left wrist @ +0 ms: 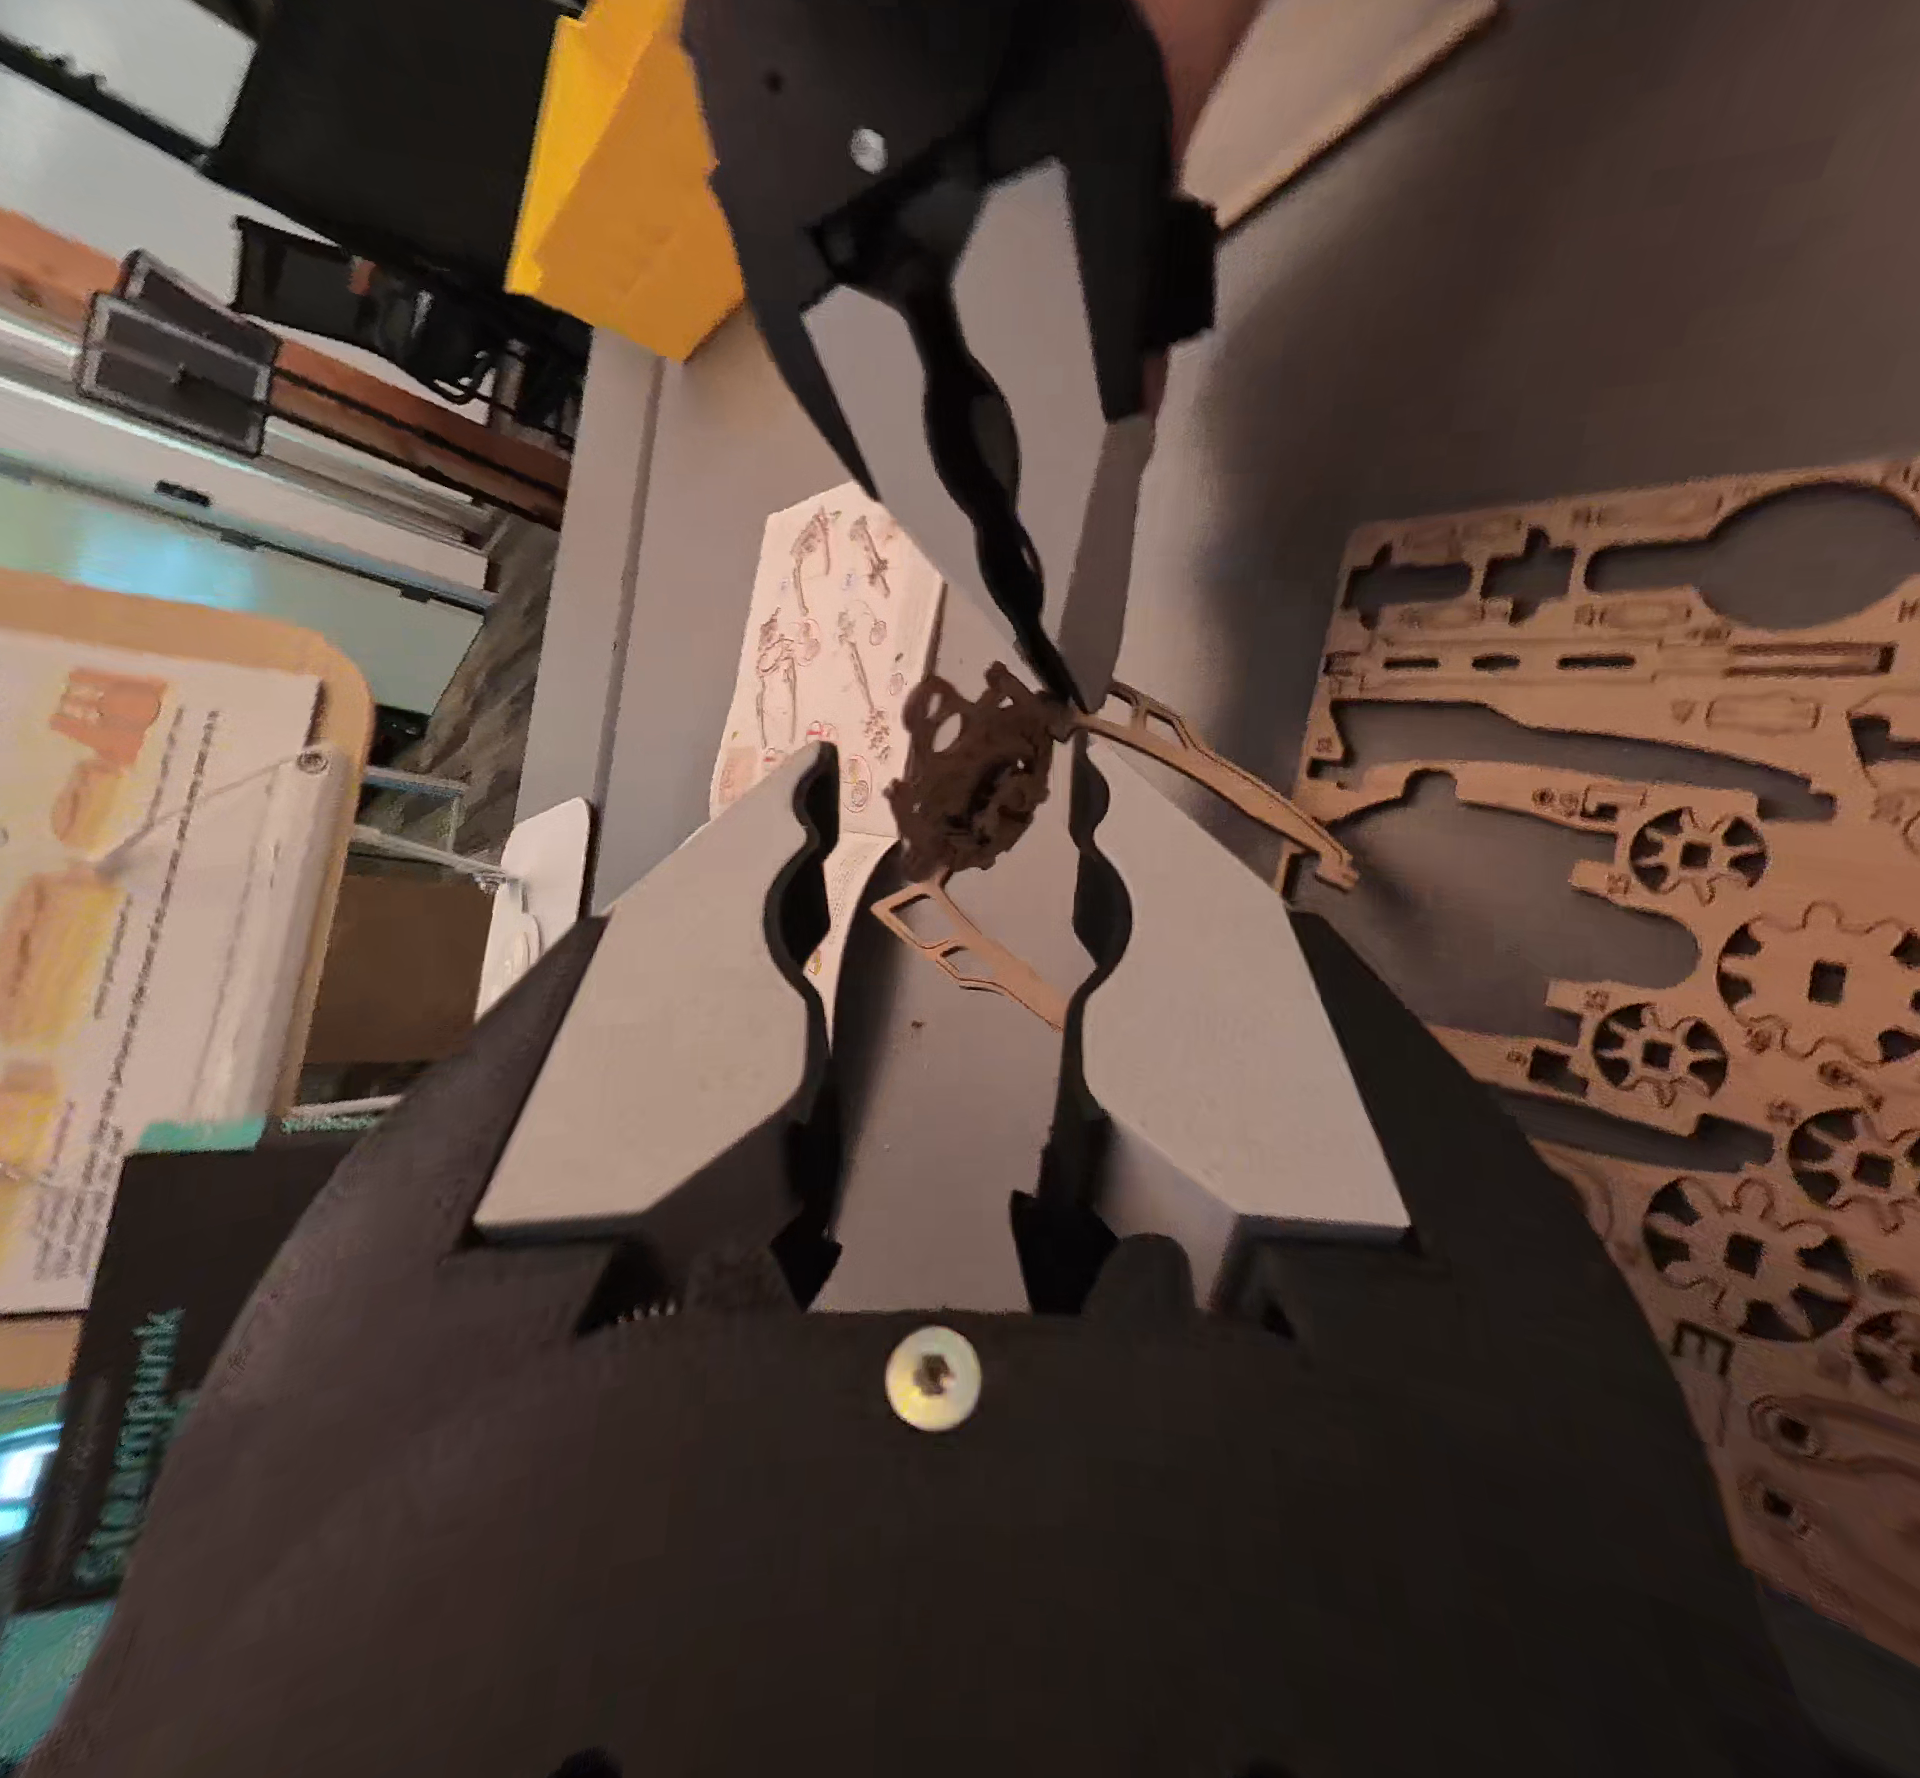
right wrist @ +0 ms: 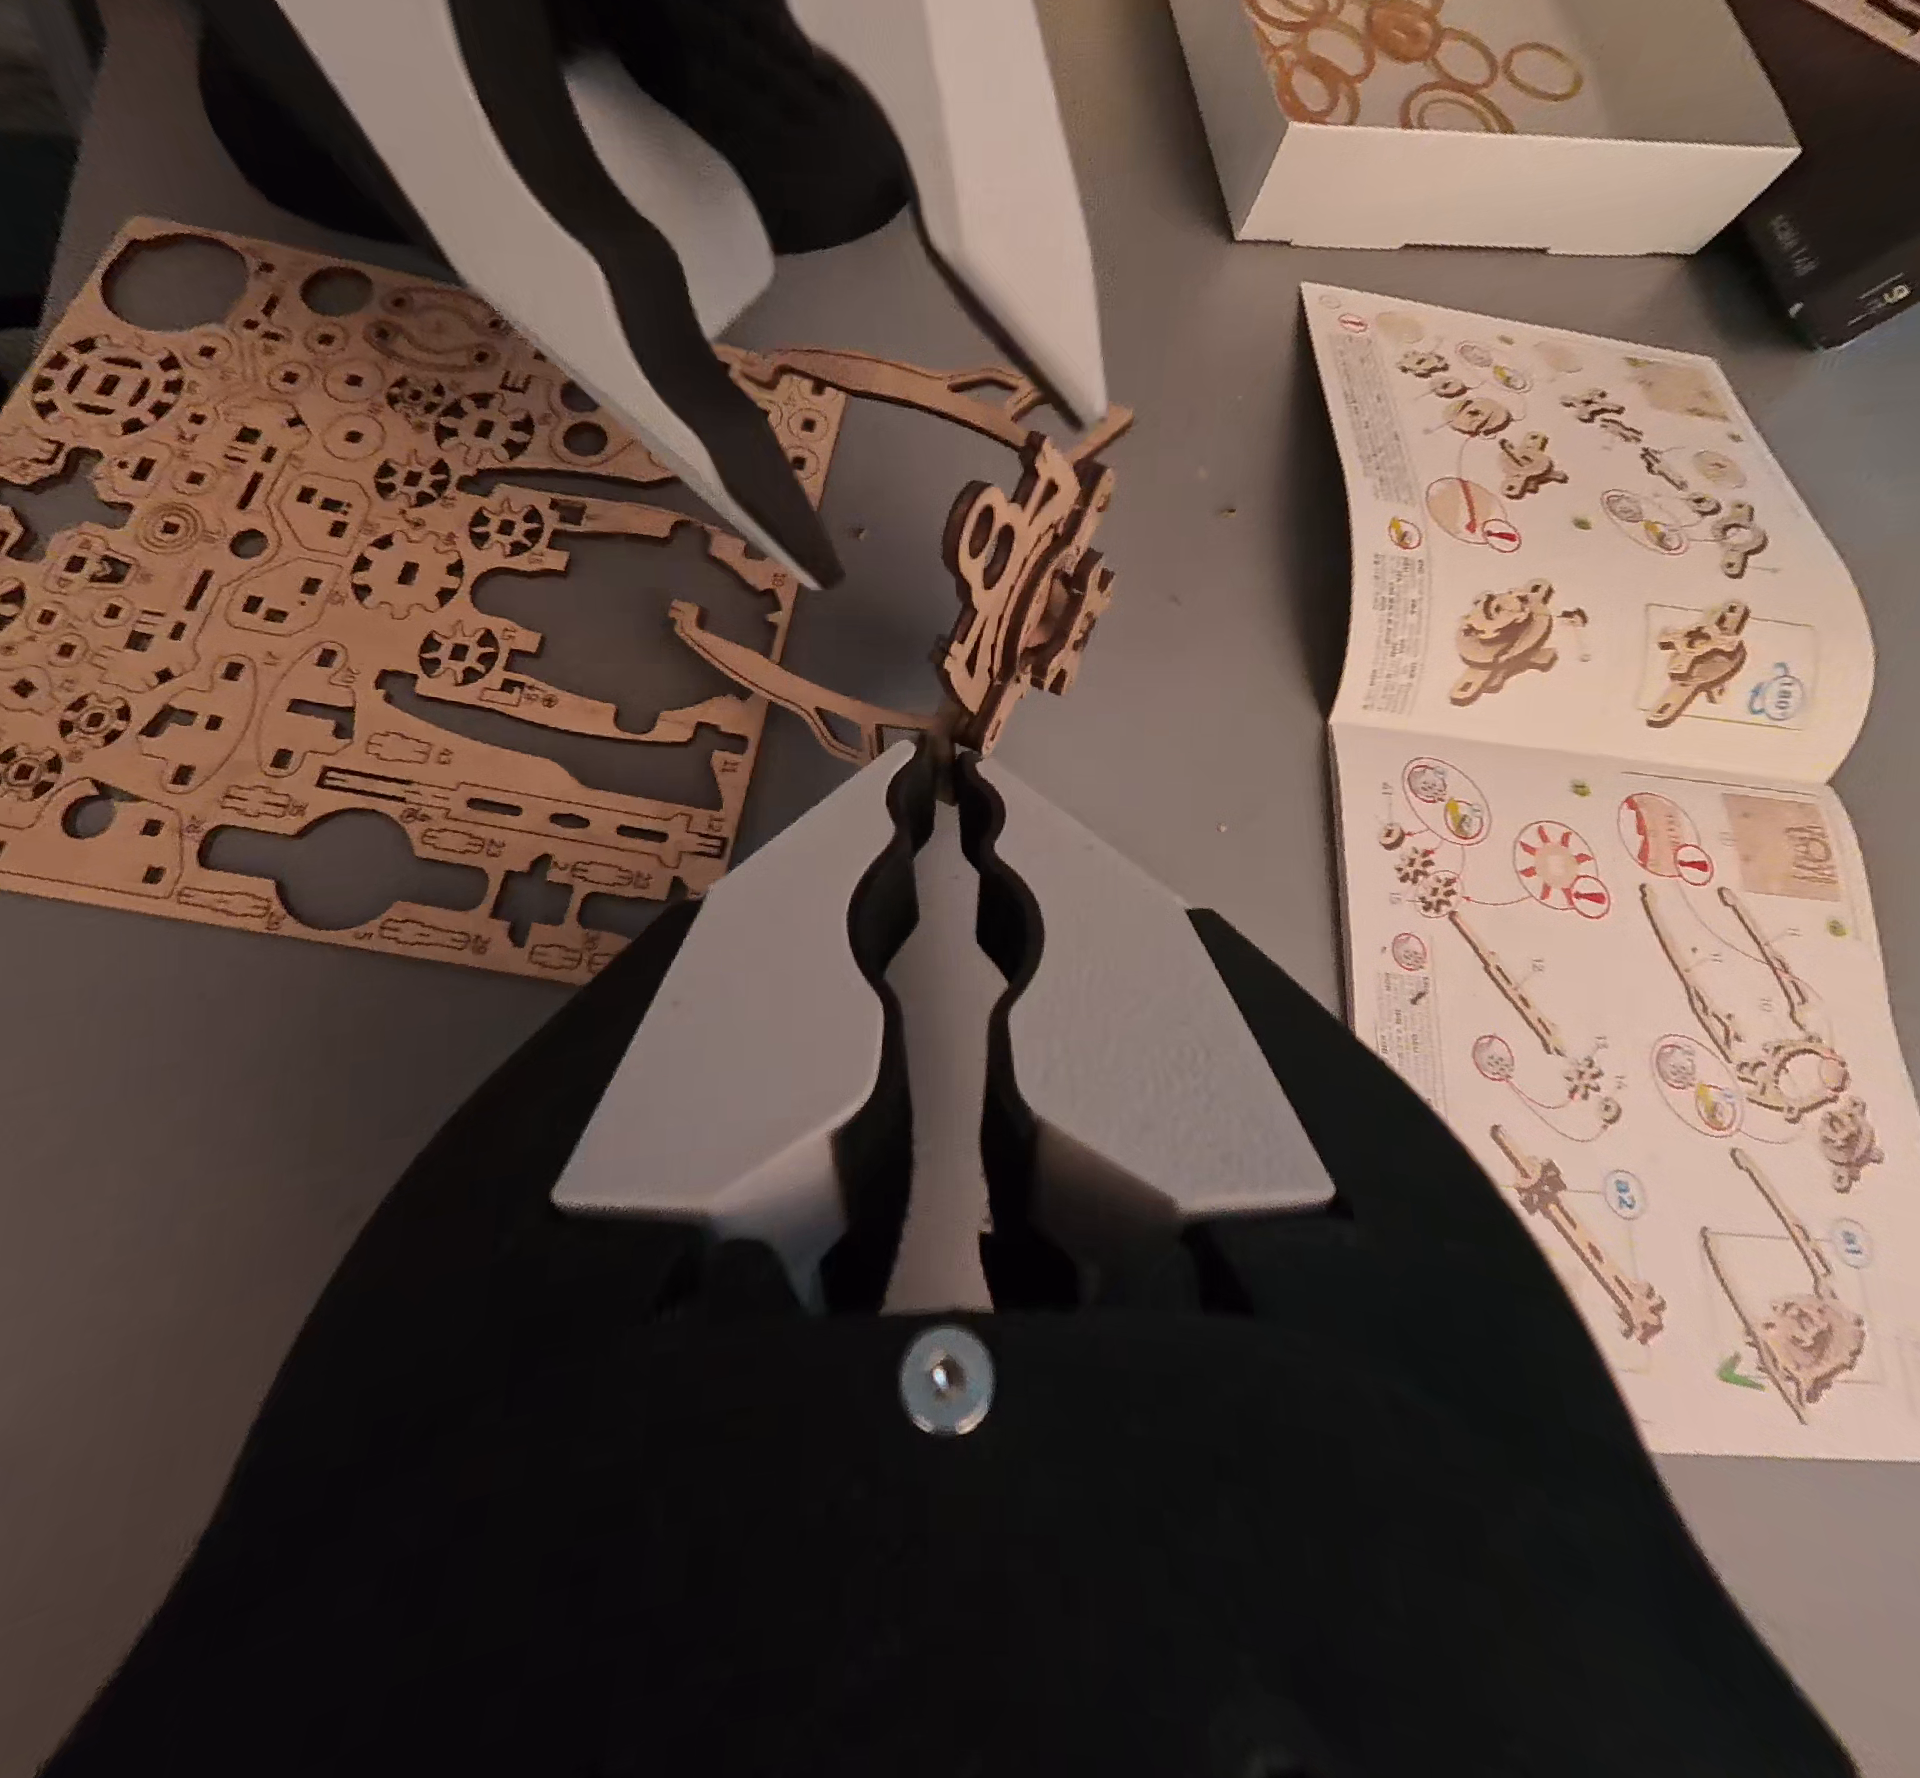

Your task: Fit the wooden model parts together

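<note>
While the right gripper (right wrist: 938,760) stays out of it by pinching only the bottom tab of the wooden model (right wrist: 1023,601), lifted clear above the parts sheet (right wrist: 312,648), the left gripper (left wrist: 961,855) straddles it, jaws apart, probably to seat a part.

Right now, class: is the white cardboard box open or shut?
Open. The white cardboard box has no lid on it; its inside shows, with rubber bands lying loose on its floor.
</note>
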A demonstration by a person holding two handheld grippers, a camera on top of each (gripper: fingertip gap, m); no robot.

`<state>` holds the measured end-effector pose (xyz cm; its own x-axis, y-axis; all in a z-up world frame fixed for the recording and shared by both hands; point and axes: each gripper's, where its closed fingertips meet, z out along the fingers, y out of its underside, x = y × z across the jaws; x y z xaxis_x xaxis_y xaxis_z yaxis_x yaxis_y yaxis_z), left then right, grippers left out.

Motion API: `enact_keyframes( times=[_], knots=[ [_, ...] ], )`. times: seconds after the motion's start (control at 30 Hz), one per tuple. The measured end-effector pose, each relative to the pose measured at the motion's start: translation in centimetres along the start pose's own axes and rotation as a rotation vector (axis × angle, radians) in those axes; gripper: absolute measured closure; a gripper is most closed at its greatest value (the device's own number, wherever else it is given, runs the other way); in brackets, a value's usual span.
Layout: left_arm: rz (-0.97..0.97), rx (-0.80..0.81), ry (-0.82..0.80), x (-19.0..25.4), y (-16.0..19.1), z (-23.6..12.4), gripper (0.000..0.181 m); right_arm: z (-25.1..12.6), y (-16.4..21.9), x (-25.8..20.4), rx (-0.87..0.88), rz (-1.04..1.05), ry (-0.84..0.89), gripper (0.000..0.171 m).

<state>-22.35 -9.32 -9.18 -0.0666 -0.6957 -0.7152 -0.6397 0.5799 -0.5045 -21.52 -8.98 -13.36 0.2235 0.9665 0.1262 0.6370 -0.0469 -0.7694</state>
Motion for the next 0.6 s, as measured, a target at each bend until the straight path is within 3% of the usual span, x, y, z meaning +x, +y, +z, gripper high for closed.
enact_keyframes(
  times=[0.23,0.33,0.4,0.47,0.53,0.6],
  knots=[
    [0.276,-0.127,0.11,1.5,0.2,2.4,0.138,-0.7,0.4,-0.8,-0.065,-0.049,-0.015,0.169],
    [0.348,-0.128,0.105,1.3,0.0,3.2,0.151,-1.2,0.4,-0.7,-0.081,-0.069,0.009,0.169],
    [0.349,-0.089,0.094,1.1,-0.5,3.1,0.167,-1.8,0.3,-0.2,-0.066,-0.085,0.036,0.169],
    [0.318,-0.034,0.046,0.2,-1.0,2.8,0.169,-2.7,-0.6,0.4,-0.002,-0.081,0.055,0.166],
    [0.237,0.047,0.006,-0.8,-1.8,2.2,0.169,-4.2,-2.0,1.2,0.113,-0.098,0.075,0.153],
    [0.131,0.139,-0.018,-2.0,-2.8,1.4,0.169,-6.3,-3.5,1.6,0.259,-0.211,0.105,0.15]
  ],
)
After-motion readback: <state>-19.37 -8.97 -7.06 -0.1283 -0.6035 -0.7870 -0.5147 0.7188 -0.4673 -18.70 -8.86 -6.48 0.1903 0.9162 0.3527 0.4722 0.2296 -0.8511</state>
